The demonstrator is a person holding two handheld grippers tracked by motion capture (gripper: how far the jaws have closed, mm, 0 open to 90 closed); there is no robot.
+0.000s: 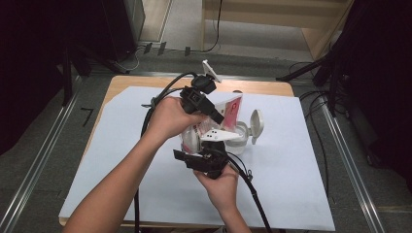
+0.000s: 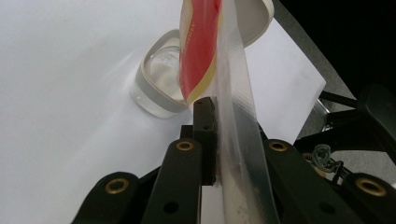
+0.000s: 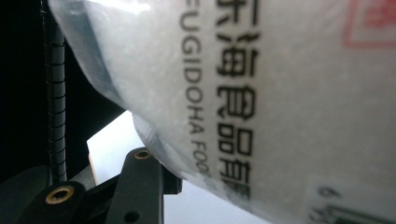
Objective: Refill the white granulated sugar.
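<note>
Here the worktop (image 1: 272,88) is a light wooden table almost wholly covered by a pale blue-white sheet (image 1: 291,184), with bare wood showing along the far edge. It stands on a grey floor (image 1: 43,145) crossed by metal rails on both sides, with black cables trailing over it. Dark curtains or panels close the room at left and right, and a pale wooden piece of furniture (image 1: 311,19) stands beyond the far edge.

Near the middle of the sheet sits a clear container (image 1: 239,141) with its white hinged lid (image 1: 256,125) swung open to the side. A plastic bag (image 1: 226,112), red and cream at one end and clear elsewhere, is held tilted above the container; in the right gripper view its clear part shows white grains and black print.

The left gripper (image 1: 214,116) is clenched on the bag's thin clear edge, which runs up between its jaws in the left gripper view, with the container seen just past the red end. The right gripper (image 1: 206,145) holds the bag's bulkier lower part from the near side, the bag pressed against its one visible jaw in its own view.
</note>
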